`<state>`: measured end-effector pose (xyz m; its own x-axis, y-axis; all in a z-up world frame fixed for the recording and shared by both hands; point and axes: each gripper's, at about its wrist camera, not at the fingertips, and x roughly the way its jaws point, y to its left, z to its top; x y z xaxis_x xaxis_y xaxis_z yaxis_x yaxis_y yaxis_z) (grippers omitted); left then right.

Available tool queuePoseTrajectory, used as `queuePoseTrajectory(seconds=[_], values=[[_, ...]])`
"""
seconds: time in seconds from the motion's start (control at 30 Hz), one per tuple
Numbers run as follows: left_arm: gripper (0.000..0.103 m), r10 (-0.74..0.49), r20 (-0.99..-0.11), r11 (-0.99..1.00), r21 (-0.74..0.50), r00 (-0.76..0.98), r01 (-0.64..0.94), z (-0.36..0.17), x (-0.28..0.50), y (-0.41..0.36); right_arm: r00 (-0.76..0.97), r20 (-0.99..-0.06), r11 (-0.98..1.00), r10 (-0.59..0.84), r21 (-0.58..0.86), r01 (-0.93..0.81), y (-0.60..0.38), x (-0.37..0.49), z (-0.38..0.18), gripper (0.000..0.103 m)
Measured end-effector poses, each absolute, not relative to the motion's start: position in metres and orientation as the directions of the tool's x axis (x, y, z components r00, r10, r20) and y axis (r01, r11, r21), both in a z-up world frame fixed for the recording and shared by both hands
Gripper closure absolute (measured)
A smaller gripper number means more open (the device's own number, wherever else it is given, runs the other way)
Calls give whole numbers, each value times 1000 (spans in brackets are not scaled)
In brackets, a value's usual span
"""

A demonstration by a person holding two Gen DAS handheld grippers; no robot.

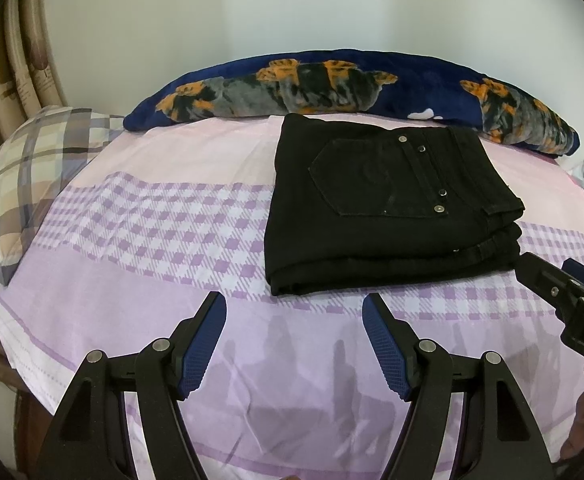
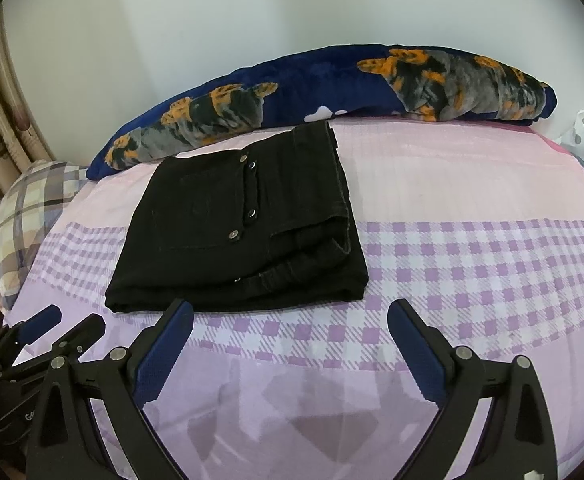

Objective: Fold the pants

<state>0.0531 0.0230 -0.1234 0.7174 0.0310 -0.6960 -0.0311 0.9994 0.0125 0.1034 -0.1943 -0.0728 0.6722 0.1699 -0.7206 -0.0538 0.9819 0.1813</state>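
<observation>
With both the left gripper (image 1: 294,312) and right gripper (image 2: 290,318) wide and empty near the bed's (image 1: 139,280) front edge, a careless nudge could topple the stacked pants (image 1: 388,208).

The bed (image 1: 163,240), in a pink and lilac checked sheet, carries folded black pants (image 1: 388,216), a navy blanket (image 1: 332,84) behind them, and a plaid pillow (image 1: 27,184).

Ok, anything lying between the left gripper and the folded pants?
Nothing: in the left wrist view only bare checked bedsheet separates the open left gripper from the black pants.
</observation>
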Motion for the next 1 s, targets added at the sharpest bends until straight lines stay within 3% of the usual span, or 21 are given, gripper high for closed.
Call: queuePoseTrajectory(seconds=[1.0], values=[[32, 32, -698, 999, 17, 716, -28, -127, 56, 26, 662, -731, 984, 164, 171, -54, -190, 103, -78, 6]])
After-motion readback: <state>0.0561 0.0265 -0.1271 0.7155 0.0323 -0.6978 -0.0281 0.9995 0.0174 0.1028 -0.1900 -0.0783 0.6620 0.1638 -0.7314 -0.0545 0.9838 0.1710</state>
